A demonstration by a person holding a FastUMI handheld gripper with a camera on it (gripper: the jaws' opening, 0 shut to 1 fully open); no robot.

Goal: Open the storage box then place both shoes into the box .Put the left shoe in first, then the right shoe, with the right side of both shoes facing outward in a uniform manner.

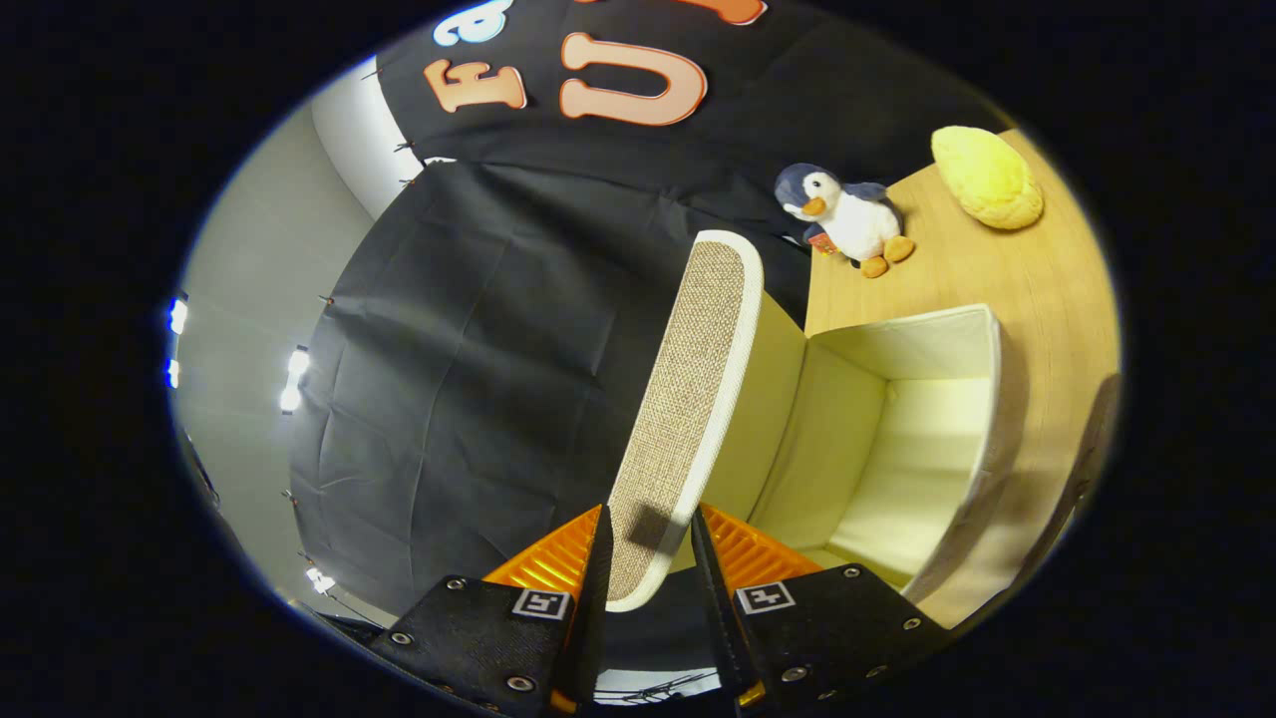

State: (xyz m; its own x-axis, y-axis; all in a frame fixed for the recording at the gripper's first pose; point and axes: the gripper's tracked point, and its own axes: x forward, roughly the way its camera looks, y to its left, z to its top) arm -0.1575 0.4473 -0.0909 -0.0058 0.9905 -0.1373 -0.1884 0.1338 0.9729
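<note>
Gripper (650, 543) astride raised box lid (688, 399)

I find no readable text on the things around me. My tongs (648, 558) carry two small square coded markers, not words. The toy penguin (847, 217) wears a small red tag, too tiny to read.

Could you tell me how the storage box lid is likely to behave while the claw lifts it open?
The lid looks like a flat woven panel with a padded rim, so it is probably stiff and fairly light. It stands raised between the fingers of the claw, hinged to the storage box, so it may drop shut if released. The fabric box walls might shift under a hard pull.
</note>
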